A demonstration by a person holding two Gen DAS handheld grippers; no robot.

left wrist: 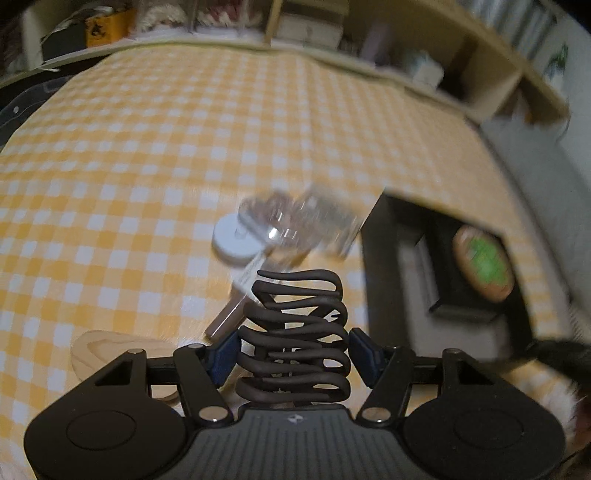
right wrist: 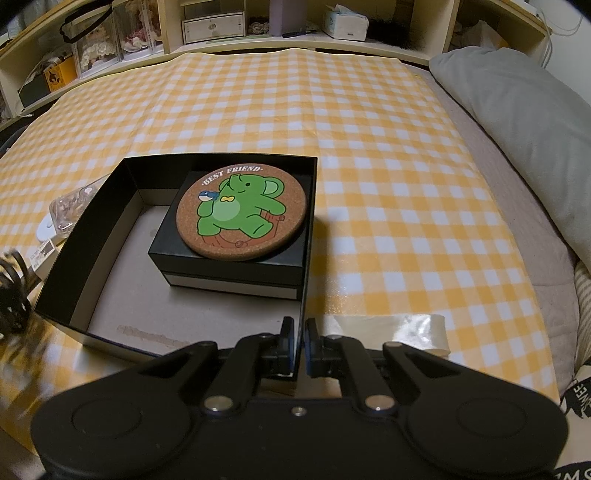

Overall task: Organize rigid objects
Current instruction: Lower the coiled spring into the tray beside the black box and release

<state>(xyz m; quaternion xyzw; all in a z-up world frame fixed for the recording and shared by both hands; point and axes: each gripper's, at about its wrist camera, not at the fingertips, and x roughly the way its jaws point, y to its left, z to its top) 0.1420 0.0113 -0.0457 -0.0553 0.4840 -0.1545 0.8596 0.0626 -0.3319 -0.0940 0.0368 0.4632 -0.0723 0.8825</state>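
A dark brown wavy hair clip [left wrist: 295, 332] stands between the blue pads of my left gripper [left wrist: 294, 354], which is shut on its two sides. The same clip [right wrist: 11, 280] shows blurred at the left edge of the right wrist view. To the right of it stands an open black box [left wrist: 388, 258]. My right gripper [right wrist: 300, 332] is shut on the right wall of that box [right wrist: 92, 240], near its front corner. In the box sits a smaller black box [right wrist: 229, 266], and a round cork coaster [right wrist: 242, 212] with a green elephant lies on top of it.
On the yellow checked cloth [left wrist: 147, 147] lie a clear plastic case [left wrist: 295, 221], a white disc [left wrist: 232, 243], a labelled stick [left wrist: 236, 306] and a wooden piece [left wrist: 110, 350]. A grey pillow [right wrist: 517, 129] lies right; shelves [right wrist: 214, 22] line the back. Tape [right wrist: 388, 328] holds the cloth.
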